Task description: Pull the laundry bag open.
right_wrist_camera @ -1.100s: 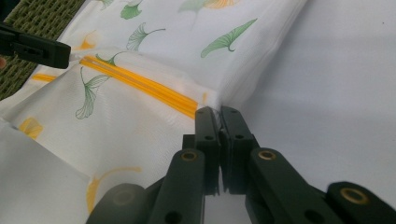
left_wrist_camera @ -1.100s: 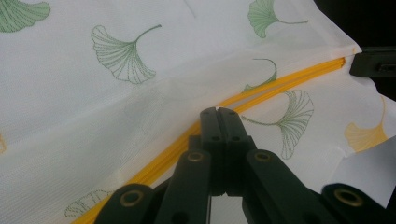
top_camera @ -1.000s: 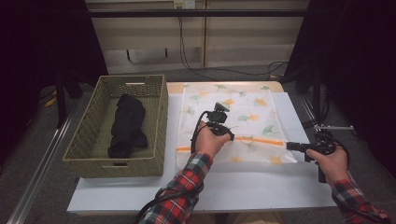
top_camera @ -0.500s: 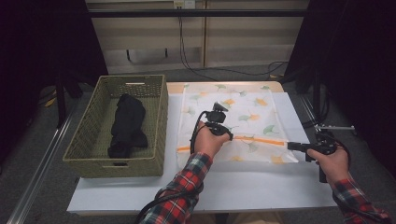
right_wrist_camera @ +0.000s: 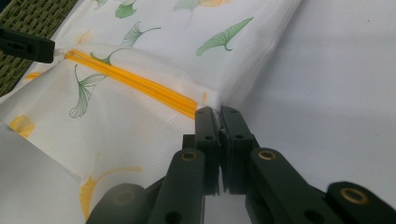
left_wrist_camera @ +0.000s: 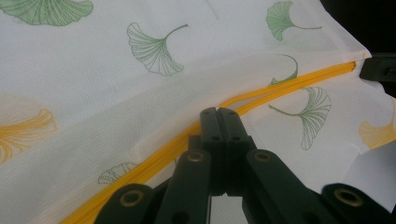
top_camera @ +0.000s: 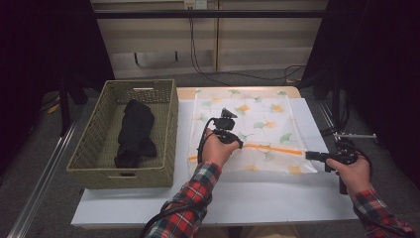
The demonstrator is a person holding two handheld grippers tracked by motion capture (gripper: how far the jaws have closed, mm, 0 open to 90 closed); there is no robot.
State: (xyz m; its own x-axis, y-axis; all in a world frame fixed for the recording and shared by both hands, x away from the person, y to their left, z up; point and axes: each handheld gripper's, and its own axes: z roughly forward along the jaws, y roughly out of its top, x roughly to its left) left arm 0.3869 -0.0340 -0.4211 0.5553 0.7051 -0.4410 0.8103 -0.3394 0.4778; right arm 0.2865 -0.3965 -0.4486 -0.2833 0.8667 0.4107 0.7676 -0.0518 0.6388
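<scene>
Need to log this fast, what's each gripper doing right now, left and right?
Left gripper: shut on the mesh laundry bag, at its yellow zipper.
Right gripper: shut on the bag's edge at the zipper's end.

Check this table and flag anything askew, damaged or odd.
Nothing stands out. The leaf-print bag lies flat on the table, both grippers pinching along its orange zipper. The black garment lies bunched inside the wicker basket.

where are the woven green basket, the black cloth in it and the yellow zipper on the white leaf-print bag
woven green basket (top_camera: 168, 129), high view, on its right wall
black cloth (top_camera: 134, 130), high view, on the middle of the bundle
yellow zipper (right_wrist_camera: 135, 83), right gripper view, midway along the zipper
</scene>
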